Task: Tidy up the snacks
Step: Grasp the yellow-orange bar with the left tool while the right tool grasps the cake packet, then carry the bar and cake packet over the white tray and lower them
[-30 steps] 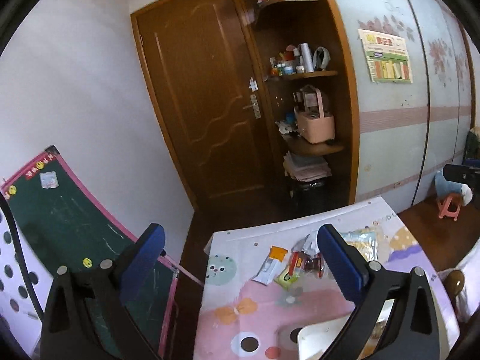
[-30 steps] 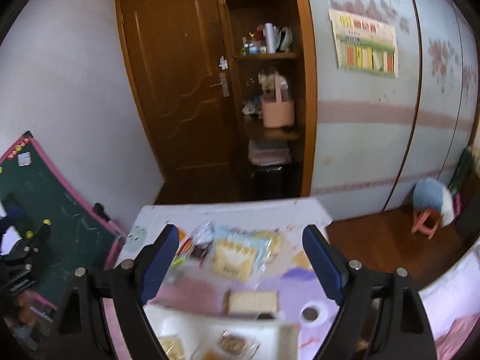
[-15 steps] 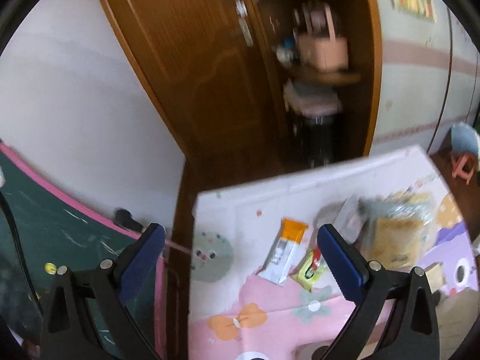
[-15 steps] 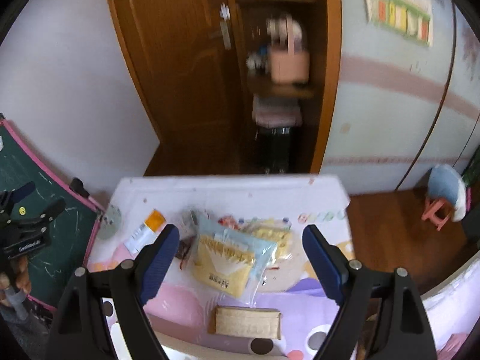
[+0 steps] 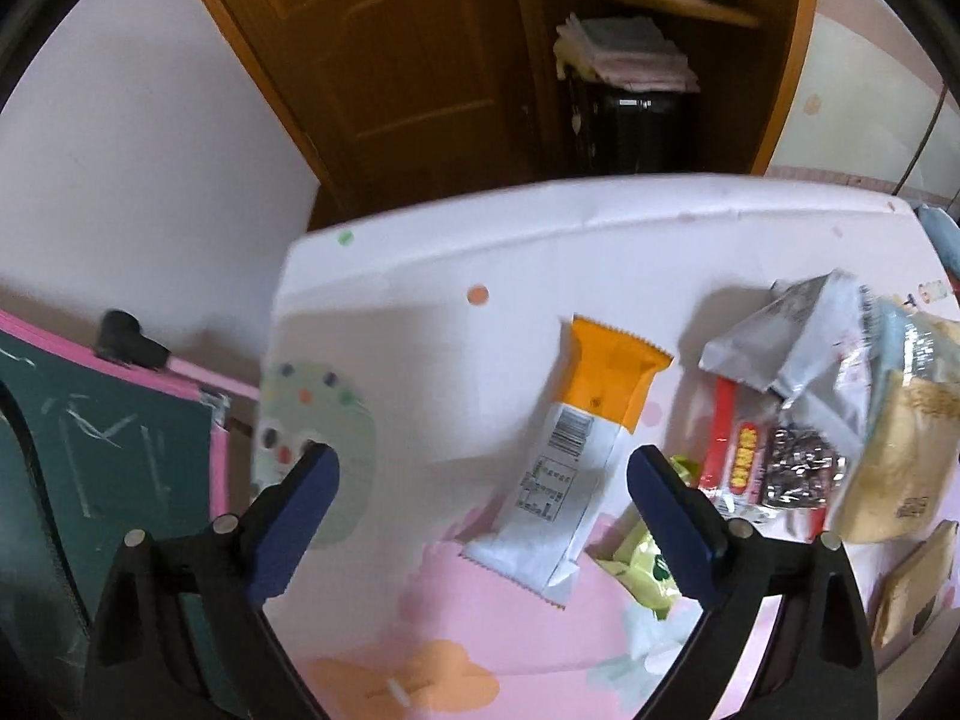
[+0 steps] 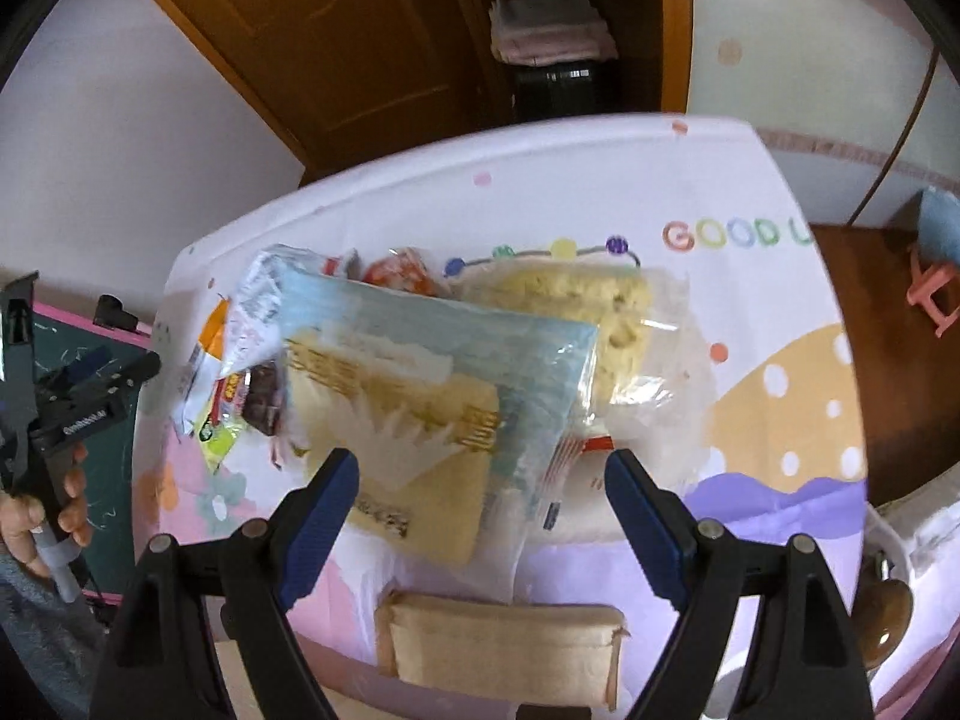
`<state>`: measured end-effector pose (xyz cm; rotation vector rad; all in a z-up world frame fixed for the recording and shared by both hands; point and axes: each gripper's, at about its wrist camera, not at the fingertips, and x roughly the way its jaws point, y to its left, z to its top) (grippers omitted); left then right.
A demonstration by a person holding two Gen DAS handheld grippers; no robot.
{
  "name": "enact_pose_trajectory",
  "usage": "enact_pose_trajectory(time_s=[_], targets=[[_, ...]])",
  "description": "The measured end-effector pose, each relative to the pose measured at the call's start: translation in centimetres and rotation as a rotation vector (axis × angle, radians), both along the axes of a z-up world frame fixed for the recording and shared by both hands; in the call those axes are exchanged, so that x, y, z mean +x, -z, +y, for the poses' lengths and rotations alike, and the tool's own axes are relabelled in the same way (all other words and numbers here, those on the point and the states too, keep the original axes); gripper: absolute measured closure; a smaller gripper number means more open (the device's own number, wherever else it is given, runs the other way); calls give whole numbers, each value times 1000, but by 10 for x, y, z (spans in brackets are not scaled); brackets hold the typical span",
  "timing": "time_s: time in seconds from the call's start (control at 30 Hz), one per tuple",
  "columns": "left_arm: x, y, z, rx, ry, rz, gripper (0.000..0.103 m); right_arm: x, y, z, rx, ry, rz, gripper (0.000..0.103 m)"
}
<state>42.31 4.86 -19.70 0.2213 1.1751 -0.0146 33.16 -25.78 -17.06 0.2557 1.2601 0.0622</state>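
Observation:
Snack packets lie in a heap on a table with a cartoon-print cloth (image 5: 420, 312). My left gripper (image 5: 483, 486) is open and empty, above an orange and white bar packet (image 5: 576, 462). A green packet (image 5: 639, 570), a red packet (image 5: 735, 456) and a silver bag (image 5: 786, 336) lie to its right. My right gripper (image 6: 480, 486) is open and empty over a large light-blue cake bag (image 6: 432, 396). A clear bag of yellow cakes (image 6: 588, 312) lies behind it. A tan packet (image 6: 504, 642) lies below the gripper.
A green chalkboard with a pink frame (image 5: 90, 450) leans left of the table. A brown door (image 5: 372, 48) and shelves with folded cloths (image 5: 624, 54) stand behind. The left gripper's handle and hand show in the right wrist view (image 6: 54, 432). A small stool (image 6: 936, 294) is at the right.
Both grippers have tilted down and moved closer to the table. The snacks now fill much more of each view. Both stay open.

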Motion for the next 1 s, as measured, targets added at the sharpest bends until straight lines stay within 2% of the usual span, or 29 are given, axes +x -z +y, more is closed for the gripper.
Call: enact_pose_trajectory(time_s=[0.2, 0.27, 0.37, 0.4, 0.43, 0.5, 0.6, 0.7, 0.83, 1.0], targets=[[5, 30, 7, -54, -15, 67, 14, 12, 21, -2, 120, -4, 70, 18], [6, 35, 8, -72, -18, 81, 15, 14, 25, 3, 120, -17, 75, 18], [7, 43, 6, -100, -8, 108, 26, 17, 30, 12, 100, -44, 81, 20], [7, 44, 5, -113, -3, 110, 32, 17, 32, 14, 95, -51, 83, 26], [6, 42, 4, -131, 3, 108, 43, 16, 33, 16, 91, -59, 87, 28], [4, 39, 2, -174, 16, 114, 57, 15, 35, 19, 119, -81, 91, 47], [-3, 35, -4, -152, 39, 87, 70, 9, 29, 22, 144, -121, 85, 67], [-12, 29, -4, -146, 16, 70, 73, -1, 20, 28, 107, -159, 56, 76], [-28, 15, -1, -141, -45, 52, 74, -16, 2, 36, 67, -176, -11, 80], [-55, -24, 6, -135, -64, -24, 74, -38, -27, 45, -8, -171, -101, 83]])
